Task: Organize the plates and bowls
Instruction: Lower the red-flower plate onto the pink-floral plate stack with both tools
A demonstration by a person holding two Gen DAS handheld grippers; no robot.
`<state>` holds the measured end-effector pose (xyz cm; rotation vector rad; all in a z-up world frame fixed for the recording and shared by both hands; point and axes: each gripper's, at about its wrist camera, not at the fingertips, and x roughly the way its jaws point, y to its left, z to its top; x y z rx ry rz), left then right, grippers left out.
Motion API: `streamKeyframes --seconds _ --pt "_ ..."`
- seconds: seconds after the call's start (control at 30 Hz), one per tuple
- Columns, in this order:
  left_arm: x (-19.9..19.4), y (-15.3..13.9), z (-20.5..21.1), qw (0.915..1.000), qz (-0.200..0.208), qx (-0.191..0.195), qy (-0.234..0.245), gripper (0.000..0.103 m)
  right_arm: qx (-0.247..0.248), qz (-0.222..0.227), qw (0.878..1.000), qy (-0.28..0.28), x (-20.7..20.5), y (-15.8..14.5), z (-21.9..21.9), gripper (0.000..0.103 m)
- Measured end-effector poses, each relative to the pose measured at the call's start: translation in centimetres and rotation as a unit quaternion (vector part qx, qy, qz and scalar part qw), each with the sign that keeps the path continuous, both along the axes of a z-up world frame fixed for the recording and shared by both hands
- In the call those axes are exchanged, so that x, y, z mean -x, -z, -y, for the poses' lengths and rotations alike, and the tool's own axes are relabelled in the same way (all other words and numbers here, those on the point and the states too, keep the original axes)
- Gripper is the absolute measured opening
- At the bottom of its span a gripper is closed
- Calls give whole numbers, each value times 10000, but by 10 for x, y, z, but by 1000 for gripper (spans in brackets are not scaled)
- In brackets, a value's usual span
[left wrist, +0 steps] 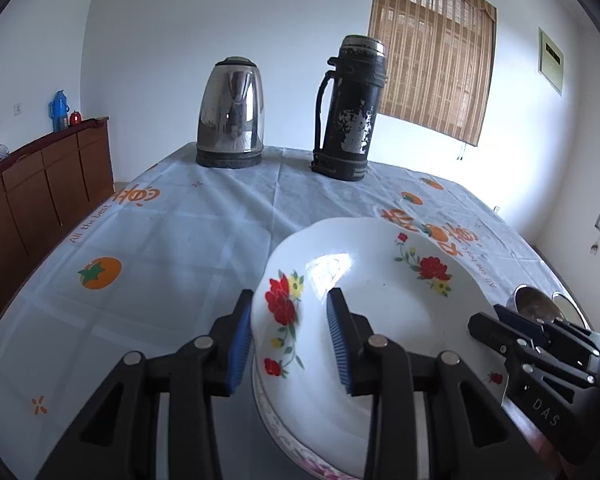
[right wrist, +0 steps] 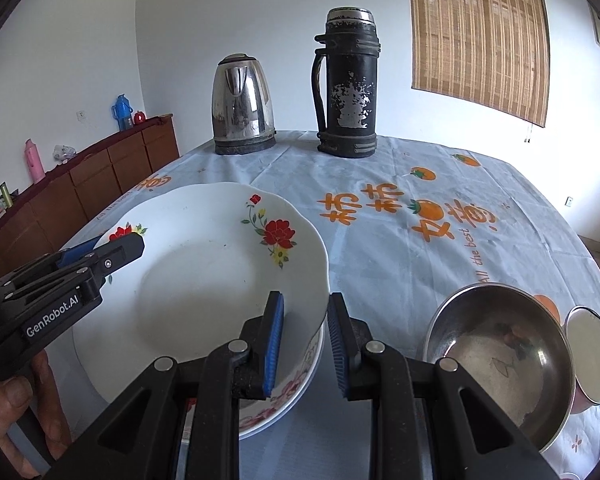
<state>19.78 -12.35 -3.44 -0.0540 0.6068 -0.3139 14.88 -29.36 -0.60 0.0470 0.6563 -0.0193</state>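
A white deep plate with red flowers lies on top of a plate with a pink flower rim, of which only the edge shows. My left gripper is shut on the white plate's left rim, one pad outside and one inside. My right gripper is shut on the opposite rim in the same way. Each gripper shows in the other's view: the right gripper at the plate's far edge, the left gripper likewise, with a hand below it.
A steel bowl and a small white-lined cup stand right of the plates. A steel kettle and a worn black thermos stand at the back of the table's printed cloth. A wooden sideboard lines the left wall.
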Motion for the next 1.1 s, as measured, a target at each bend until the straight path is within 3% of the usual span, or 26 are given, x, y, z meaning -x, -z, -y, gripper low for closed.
streamKeyframes --seconds 1.1 --pt "-6 17 13 9990 -231 -344 167 34 108 -261 9995 164 -7 12 4 25"
